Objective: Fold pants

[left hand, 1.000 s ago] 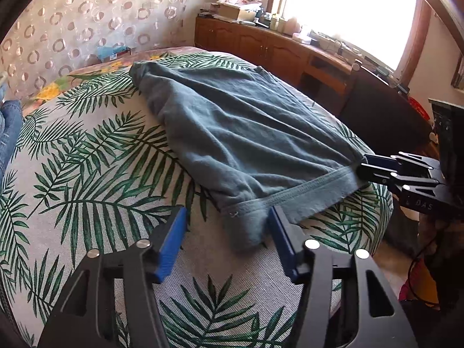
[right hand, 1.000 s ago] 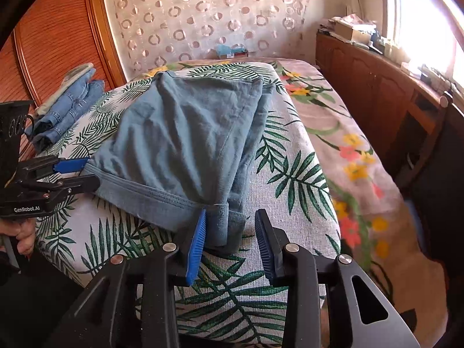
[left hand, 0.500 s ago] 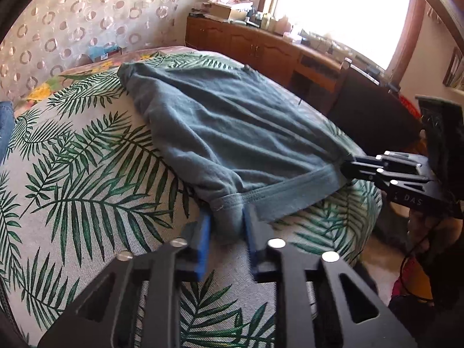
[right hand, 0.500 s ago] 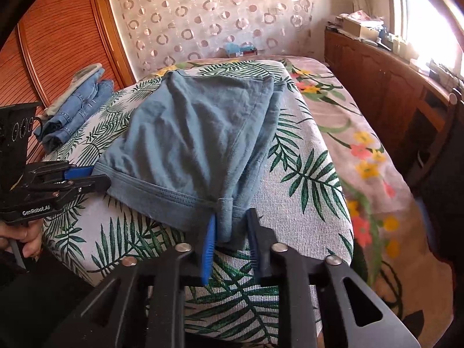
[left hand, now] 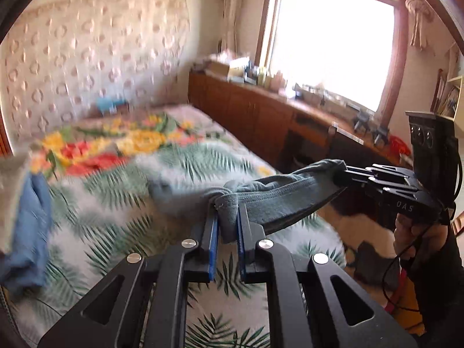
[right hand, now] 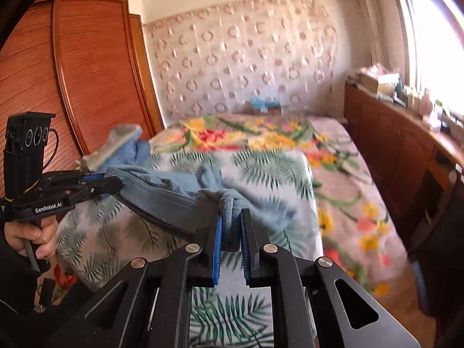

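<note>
The grey-blue pants [left hand: 272, 200] hang in the air above the bed, stretched by their hem between the two grippers. My left gripper [left hand: 227, 217] is shut on one corner of the hem. My right gripper [right hand: 232, 217] is shut on the other corner of the pants [right hand: 174, 200]. Each gripper shows in the other's view, the right one [left hand: 345, 174] at the right and the left one [right hand: 113, 182] at the left. The rest of the cloth trails down to the bedspread, blurred.
The bed carries a palm-leaf cover [right hand: 261, 168] over a floral sheet [right hand: 348, 203]. Folded blue jeans [right hand: 127, 150] lie at its left side by a wooden wardrobe [right hand: 72, 72]. A wooden counter [left hand: 261, 110] with clutter runs under the bright window.
Both grippers closed on the hem corners a moment ago. They have since lifted the hem up off the bed and tilted upward, so the pants now hang stretched between them.
</note>
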Available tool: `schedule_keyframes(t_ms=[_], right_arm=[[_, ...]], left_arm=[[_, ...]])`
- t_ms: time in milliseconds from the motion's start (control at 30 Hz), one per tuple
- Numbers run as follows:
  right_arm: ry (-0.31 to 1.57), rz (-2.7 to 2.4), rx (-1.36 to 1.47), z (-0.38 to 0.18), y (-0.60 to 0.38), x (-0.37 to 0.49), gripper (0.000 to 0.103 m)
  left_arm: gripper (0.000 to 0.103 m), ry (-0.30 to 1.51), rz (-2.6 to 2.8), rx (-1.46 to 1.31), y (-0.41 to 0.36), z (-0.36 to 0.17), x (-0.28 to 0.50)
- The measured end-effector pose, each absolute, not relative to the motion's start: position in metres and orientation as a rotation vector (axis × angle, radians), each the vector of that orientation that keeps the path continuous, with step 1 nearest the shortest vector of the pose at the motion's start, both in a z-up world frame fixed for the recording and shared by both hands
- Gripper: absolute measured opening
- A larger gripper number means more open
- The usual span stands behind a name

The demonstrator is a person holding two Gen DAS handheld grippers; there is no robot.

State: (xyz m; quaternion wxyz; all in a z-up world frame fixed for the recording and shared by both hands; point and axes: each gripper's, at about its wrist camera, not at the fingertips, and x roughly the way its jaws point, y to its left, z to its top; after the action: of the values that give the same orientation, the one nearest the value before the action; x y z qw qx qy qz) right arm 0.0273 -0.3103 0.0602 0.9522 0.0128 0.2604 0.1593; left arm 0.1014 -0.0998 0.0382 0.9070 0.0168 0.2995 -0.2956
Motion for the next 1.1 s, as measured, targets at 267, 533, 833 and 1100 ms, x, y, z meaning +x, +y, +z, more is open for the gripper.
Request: schedule_keyframes(t_ms=[267, 533, 833, 1100], right_arm=[[0.393, 0.385, -0.014, 0.13, -0.294, 0.013, 0.012], [0.432, 0.435, -0.066, 0.131, -0.265, 0.077, 0.012], [0.361, 0.421, -0.121, 0.165, -0.246, 0.139, 0.012], [0.506, 0.456, -0.124, 0.075, -0.239, 0.122, 0.012]], left_arm=[[0.012, 0.499, -0.564, 0.055, -0.074, 0.108, 0.103], [0.012, 0.55, -0.464, 0.042, -0.039, 0.091, 0.168], [0.012, 0.499, -0.392, 0.029, -0.01, 0.125, 0.22], [0.012, 0.66, -0.394, 0.037, -0.009, 0.027, 0.185]])
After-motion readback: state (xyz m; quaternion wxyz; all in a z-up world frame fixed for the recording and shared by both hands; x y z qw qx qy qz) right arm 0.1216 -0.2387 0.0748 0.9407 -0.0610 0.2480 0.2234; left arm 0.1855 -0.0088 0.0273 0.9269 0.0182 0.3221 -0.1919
